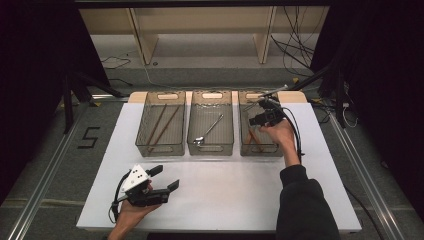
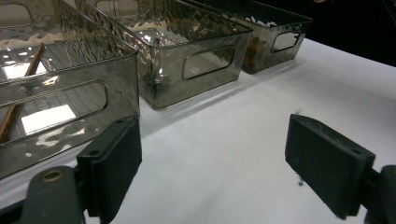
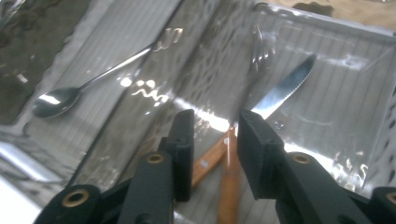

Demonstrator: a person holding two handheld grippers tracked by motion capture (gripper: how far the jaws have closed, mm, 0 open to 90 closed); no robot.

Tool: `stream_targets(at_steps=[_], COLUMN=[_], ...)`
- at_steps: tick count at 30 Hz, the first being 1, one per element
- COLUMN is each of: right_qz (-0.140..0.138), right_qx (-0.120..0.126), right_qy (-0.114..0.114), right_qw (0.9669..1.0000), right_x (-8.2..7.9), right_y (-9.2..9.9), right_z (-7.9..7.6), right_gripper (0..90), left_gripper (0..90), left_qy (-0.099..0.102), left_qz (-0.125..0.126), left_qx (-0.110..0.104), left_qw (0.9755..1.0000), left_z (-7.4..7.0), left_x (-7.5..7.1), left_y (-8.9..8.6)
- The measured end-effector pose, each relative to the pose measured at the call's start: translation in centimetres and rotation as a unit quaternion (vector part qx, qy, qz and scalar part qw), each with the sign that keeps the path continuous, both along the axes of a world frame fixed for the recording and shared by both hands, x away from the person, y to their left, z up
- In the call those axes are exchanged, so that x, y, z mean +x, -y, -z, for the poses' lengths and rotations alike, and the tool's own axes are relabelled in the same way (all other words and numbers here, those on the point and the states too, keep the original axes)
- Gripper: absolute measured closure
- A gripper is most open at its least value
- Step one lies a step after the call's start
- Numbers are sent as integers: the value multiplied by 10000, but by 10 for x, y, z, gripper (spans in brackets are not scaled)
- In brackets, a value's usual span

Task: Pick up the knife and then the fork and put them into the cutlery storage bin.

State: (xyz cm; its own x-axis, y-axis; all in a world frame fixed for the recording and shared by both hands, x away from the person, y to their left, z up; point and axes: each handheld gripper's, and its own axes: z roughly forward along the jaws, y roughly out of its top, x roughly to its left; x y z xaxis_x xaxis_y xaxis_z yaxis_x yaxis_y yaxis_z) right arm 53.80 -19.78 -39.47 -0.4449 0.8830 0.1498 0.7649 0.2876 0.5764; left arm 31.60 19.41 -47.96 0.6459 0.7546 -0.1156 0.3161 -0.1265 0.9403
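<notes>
While the right gripper (image 1: 263, 116) hangs over the right-hand bin (image 1: 243, 131), the scene reads as follows.

Bench: the white bench (image 1: 225, 195) carries three smoky see-through bins in a row along its far edge, each with a cut-out handle in its short wall.

Left bin: the left bin (image 1: 142, 131) holds two brown chopsticks (image 1: 161, 125) lying lengthwise, near one another.

Middle bin: the middle bin (image 1: 190, 131) holds one metal spoon (image 1: 207, 130) set on a slant, bowl toward the near end.

Right bin: it holds knives with wooden handles. In the right gripper view a serrated knife (image 3: 285, 91) lies on the ribbed floor, blade pointing away, and two wooden handles (image 3: 229, 182) cross just below the fingers.

Right gripper: its fingers (image 3: 183, 149) are narrowly parted and point down into the right-hand bin. A wooden handle shows in the gap between them, and the pads do not press on it.

Left gripper: the left gripper (image 1: 167, 177) is held low over the near left part of the bench, well apart from the bins. Its fingers (image 2: 114, 161) stand wide, with bare bench between them, and point toward the near walls of the bins.
</notes>
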Motion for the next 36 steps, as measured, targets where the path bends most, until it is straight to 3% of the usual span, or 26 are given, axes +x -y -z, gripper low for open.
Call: stream_targets(at_steps=[8, 15, 23, 36], right_qz=[-160, -301, -551, -816], right_qx=[98, 259, 544, 848], right_qy=[112, 342, 598, 967], right_qw=[9998, 9986, 9952, 9883], right_x=[-10, -28, -54, -93], right_y=[2, 6, 6, 0], right_z=[-9, -14, -17, -12], right_gripper=[592, 476, 397, 357], left_gripper=[184, 184, 184, 184], left_qy=[0, -2, -5, -15], left_qz=[-1, 9, 15, 16], left_qx=[0, 35, 40, 51], left_qw=[10000, 10000, 10000, 10000], left_z=[0, 0, 0, 1], left_x=[0, 0, 0, 1], left_y=[0, 0, 1, 2])
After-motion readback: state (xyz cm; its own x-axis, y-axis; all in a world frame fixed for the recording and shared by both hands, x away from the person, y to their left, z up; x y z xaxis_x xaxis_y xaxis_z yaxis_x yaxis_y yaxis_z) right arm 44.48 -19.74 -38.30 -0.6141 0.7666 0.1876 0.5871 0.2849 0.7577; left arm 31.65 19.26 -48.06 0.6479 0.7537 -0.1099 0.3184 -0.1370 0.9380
